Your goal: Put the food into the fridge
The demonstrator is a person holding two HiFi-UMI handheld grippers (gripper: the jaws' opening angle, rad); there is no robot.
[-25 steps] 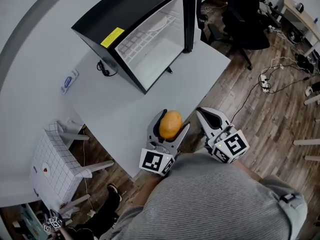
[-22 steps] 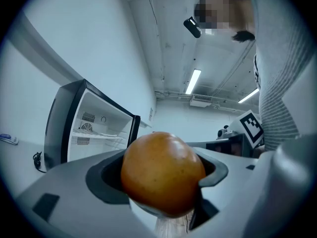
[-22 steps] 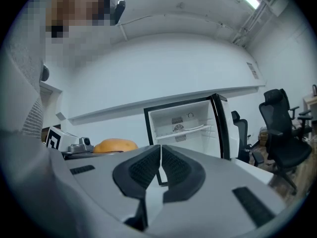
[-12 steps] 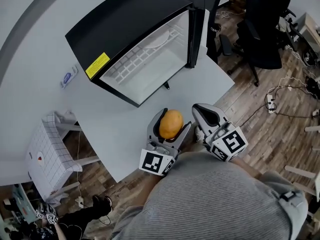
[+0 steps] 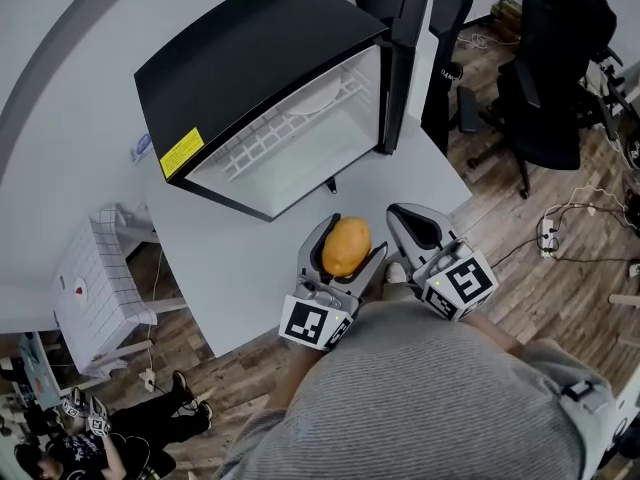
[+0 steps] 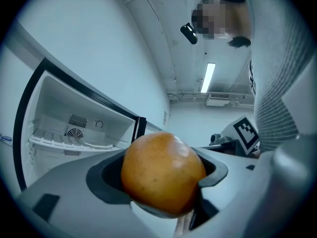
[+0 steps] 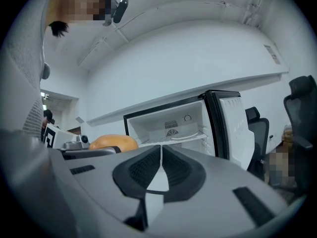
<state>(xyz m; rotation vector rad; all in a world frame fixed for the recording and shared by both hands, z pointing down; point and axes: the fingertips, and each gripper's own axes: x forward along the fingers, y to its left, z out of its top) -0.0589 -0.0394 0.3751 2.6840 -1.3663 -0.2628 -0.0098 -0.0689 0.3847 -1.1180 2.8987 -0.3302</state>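
Fruit [image 5: 346, 247], orange and round, sits clamped between the jaws of the left gripper [image 5: 349, 238], held over the near edge of the grey table [image 5: 232, 253], short of the fridge [image 5: 258, 60] and not touching it; the right gripper [image 5: 407, 222] is just beside it, jaws pressed together on nothing.

By my reading the task is partly done: the fridge door [image 5: 415, 43] already stands wide open and the fruit is picked up, but nothing is inside yet; the white interior shows only a wire shelf [image 5: 290, 128], bare as far as I can see. What remains is to carry the fruit through the opening, set it on the shelf or the floor of the fridge, and let go.

As for writing, a yellow sticker [image 5: 180, 152] on the fridge's front corner carries print too small to read; the cubes on both grippers bear black-and-white square patterns, not words; no brand name can be made out.
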